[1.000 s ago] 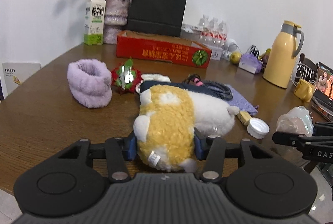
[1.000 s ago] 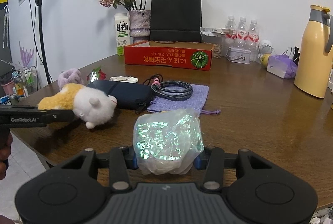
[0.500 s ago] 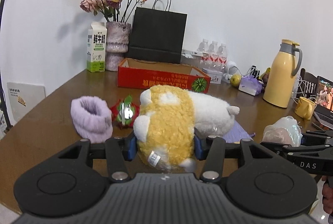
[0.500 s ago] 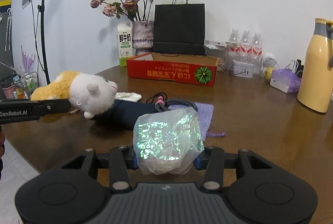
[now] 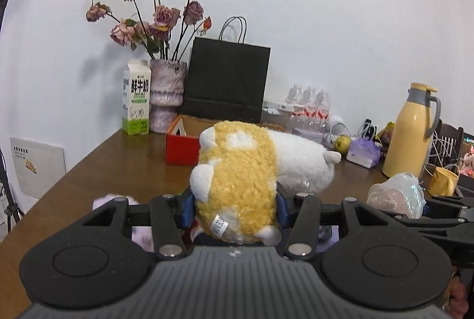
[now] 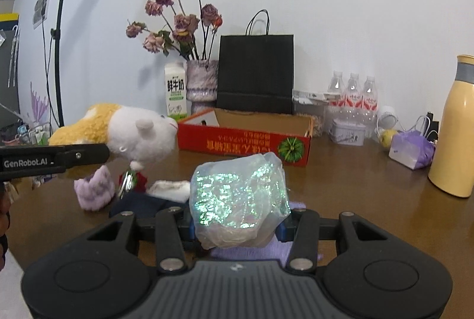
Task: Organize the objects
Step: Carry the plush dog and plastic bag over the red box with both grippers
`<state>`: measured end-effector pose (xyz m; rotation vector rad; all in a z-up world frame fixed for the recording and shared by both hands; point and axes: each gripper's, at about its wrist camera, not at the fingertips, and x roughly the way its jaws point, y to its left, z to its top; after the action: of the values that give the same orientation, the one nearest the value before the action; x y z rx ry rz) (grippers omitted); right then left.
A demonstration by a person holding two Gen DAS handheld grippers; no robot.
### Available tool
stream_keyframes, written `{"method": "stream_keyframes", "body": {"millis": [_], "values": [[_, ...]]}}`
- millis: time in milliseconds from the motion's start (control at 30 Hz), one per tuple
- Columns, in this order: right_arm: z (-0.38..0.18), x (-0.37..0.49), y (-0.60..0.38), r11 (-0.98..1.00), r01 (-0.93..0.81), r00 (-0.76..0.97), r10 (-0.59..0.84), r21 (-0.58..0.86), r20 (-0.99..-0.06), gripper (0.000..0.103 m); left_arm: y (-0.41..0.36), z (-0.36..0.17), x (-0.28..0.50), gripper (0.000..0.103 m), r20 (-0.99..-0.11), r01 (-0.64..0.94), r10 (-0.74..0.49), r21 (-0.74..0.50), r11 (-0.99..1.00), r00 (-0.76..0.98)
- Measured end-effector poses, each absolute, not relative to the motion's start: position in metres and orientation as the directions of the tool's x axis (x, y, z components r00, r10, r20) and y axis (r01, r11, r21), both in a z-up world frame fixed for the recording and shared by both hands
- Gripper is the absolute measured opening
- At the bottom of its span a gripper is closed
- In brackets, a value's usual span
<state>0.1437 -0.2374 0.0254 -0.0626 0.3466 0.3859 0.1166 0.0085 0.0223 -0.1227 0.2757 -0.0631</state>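
Plush toy [image 5: 237,179] clamped at yellow rump by left gripper [image 5: 235,208]: soft, light, compressible. Iridescent crinkled bag [image 6: 240,197] pinched by right gripper [image 6: 237,230]: flimsy, slippery; mid-body hold judged adequate.

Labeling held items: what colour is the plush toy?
Yellow rear, white head; the plush toy shows best in the right wrist view.

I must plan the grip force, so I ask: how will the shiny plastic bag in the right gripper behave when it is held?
The iridescent bag looks thin and crinkled, so it probably deforms easily. Its glossy film may slip. It bulges above the right gripper and seems light.
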Motion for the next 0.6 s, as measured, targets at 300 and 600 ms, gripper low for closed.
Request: {"method": "stream_keyframes", "body": {"millis": [300,600], "values": [[0.038,0.182,-0.231,0.930,-0.366,0.882,0.355,0.024,-0.311,0.044,0.004,0.044,0.151,0.051,-0.238,0.037,-0.069,-0.139,0.990,0.969],[0.053,0.226,-0.223,0.930,-0.367,0.891,0.358,0.021,-0.280,0.044,-0.003,0.062,0.193,0.051,-0.218,0.005,-0.037,-0.148,0.989,0.975]]}}
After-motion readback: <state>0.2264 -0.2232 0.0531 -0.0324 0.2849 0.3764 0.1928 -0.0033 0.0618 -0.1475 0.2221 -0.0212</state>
